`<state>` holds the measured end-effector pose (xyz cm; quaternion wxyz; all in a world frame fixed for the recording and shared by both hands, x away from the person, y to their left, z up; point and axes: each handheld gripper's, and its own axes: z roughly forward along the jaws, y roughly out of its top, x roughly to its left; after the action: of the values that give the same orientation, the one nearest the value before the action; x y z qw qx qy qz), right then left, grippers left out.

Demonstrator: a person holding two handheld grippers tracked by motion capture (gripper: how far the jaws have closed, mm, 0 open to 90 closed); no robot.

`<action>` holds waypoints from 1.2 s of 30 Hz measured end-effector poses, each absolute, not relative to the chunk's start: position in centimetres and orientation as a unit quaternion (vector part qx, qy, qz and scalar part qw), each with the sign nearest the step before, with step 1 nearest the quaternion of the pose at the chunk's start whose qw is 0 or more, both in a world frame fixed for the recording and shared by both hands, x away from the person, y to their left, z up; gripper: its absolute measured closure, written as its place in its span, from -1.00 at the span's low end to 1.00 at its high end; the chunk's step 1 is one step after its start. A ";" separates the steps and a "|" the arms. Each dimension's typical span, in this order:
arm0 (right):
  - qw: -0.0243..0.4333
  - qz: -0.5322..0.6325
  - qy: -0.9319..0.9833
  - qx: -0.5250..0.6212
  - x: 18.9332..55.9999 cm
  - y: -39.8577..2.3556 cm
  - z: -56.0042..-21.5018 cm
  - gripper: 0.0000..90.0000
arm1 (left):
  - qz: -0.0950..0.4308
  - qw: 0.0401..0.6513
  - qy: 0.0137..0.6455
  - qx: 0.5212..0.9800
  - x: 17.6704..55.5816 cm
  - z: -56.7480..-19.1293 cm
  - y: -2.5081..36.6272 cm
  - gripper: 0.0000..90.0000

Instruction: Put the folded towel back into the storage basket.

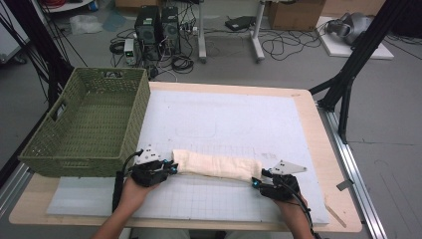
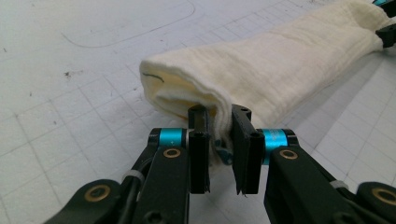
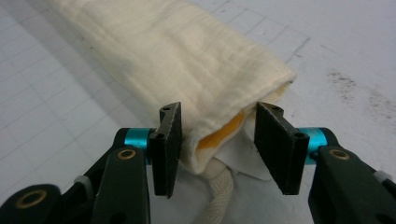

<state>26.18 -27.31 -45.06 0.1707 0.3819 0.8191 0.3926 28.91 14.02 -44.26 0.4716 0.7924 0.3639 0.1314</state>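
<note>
On the gridded white mat point(image 1: 224, 124), left tool point(image 2: 218, 122) pinches the cream cloth point(image 1: 216, 165); right tool point(image 3: 215, 122) straddles its corner, unclamped.

Both grippers, left point(image 1: 171, 168) and right point(image 1: 255, 182), are black, each topped by a grey three-cornered plate with a black cable trailing back along the bare forearm. Up close, the flat black jaws sit on teal collars, with brass-ringed screws in the arms.

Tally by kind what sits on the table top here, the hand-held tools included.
Folded cream cloth: 1
Green woven basket: 1
White grid mat: 1
Hand-held tools: 2, left tool and right tool, one at each end of the cloth
Total: 5
</note>
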 end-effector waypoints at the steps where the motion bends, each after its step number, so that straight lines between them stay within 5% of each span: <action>1: 0.168 0.392 0.822 0.377 26.1 -27.2 -45.1 0.11 | 0.132 0.471 0.364 0.793 28.9 -44.3 14.0 0.73; 7: 0.168 0.389 0.821 0.383 26.0 -27.0 -45.1 0.17 | 0.131 0.469 0.365 0.793 29.0 -44.4 13.9 0.73; 14: 0.164 0.389 0.824 0.379 26.0 -26.6 -44.8 0.68 | 0.132 0.470 0.364 0.793 29.0 -44.3 14.0 0.73; 36: 0.167 0.402 0.810 0.393 26.3 -27.1 -43.9 0.85 | 0.149 0.486 0.356 0.784 28.6 -43.2 14.4 0.76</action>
<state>26.29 -27.07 -43.94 0.1667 0.3931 0.8097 0.4025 28.59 14.36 -43.18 0.4859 0.7843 0.3556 0.1491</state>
